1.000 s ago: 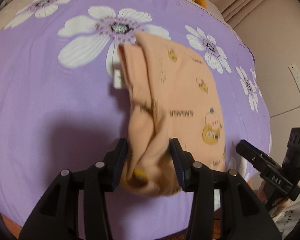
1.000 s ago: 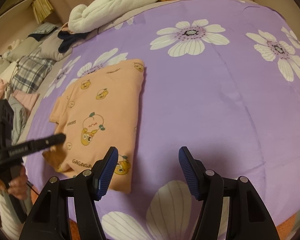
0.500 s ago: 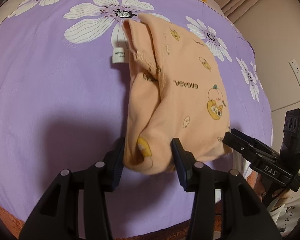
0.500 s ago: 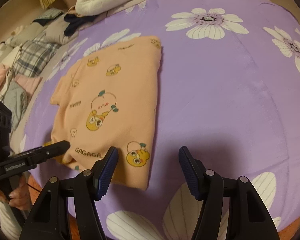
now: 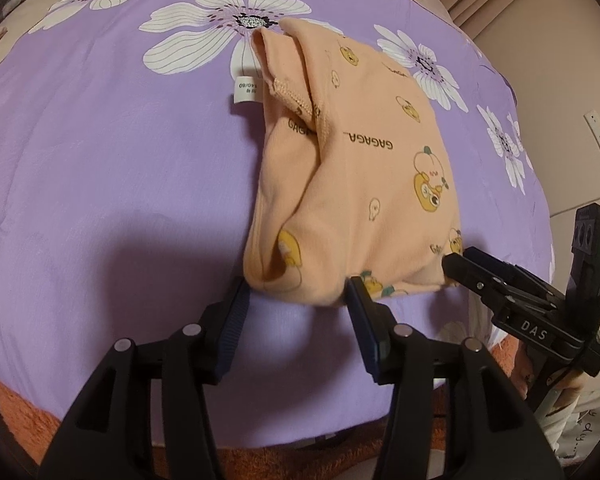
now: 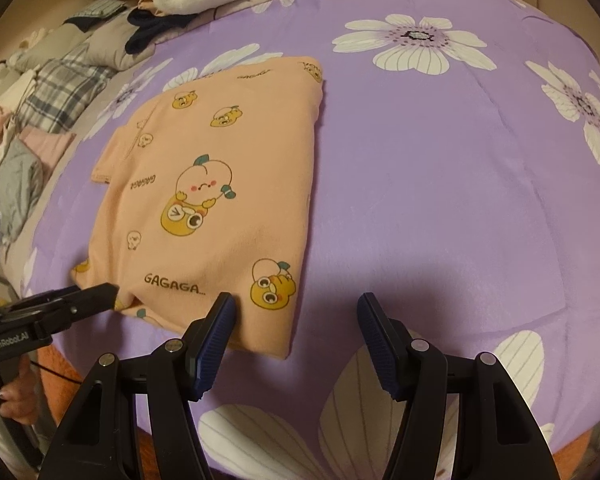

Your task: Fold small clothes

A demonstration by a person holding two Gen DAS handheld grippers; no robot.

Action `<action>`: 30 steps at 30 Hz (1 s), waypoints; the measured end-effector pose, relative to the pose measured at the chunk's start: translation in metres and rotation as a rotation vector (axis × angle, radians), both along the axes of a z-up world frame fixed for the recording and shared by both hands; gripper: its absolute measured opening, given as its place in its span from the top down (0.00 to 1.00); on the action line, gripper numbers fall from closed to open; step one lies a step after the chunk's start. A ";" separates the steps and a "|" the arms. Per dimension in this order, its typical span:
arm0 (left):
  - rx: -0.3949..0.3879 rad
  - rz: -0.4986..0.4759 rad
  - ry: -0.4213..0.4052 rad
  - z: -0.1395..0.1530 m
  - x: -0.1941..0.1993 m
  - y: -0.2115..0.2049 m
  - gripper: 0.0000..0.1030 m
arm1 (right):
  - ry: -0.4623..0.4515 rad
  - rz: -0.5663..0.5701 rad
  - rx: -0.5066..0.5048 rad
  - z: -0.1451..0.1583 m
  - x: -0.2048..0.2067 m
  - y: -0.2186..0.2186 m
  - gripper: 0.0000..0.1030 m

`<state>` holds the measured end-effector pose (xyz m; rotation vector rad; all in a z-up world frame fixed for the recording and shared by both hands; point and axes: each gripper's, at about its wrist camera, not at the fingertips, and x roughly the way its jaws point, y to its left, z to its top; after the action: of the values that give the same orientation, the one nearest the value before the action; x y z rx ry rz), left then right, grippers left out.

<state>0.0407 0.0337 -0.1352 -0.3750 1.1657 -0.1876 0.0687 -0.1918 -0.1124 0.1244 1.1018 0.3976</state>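
Peach shirt point(image 5: 356, 184) lies folded on the quilt point(image 5: 100, 184), long axis running away from me, near hem just ahead of both claws. My left claw point(image 5: 296, 316) has just been opening and stands clear of the hem, nothing pinched; my right claw point(image 6: 296, 340) gapes empty at the hem's right corner, equally near.

Left gripper point(image 5: 296, 300) now off shirt point(image 5: 360, 184).
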 end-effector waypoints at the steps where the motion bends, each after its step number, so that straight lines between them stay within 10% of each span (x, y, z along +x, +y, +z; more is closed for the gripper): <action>1: -0.002 0.003 -0.003 0.003 0.000 0.001 0.40 | -0.001 0.003 0.000 0.001 -0.001 -0.001 0.39; 10: -0.003 0.072 -0.165 0.036 0.020 0.013 0.12 | -0.082 -0.050 0.050 0.024 0.014 -0.024 0.28; 30: -0.060 0.054 -0.068 -0.004 0.085 -0.004 0.11 | 0.028 0.013 0.225 0.001 0.075 0.011 0.17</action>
<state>0.1257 0.0296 -0.1394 -0.4491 1.0841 -0.1874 0.1439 -0.1808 -0.1114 0.3224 1.0839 0.5325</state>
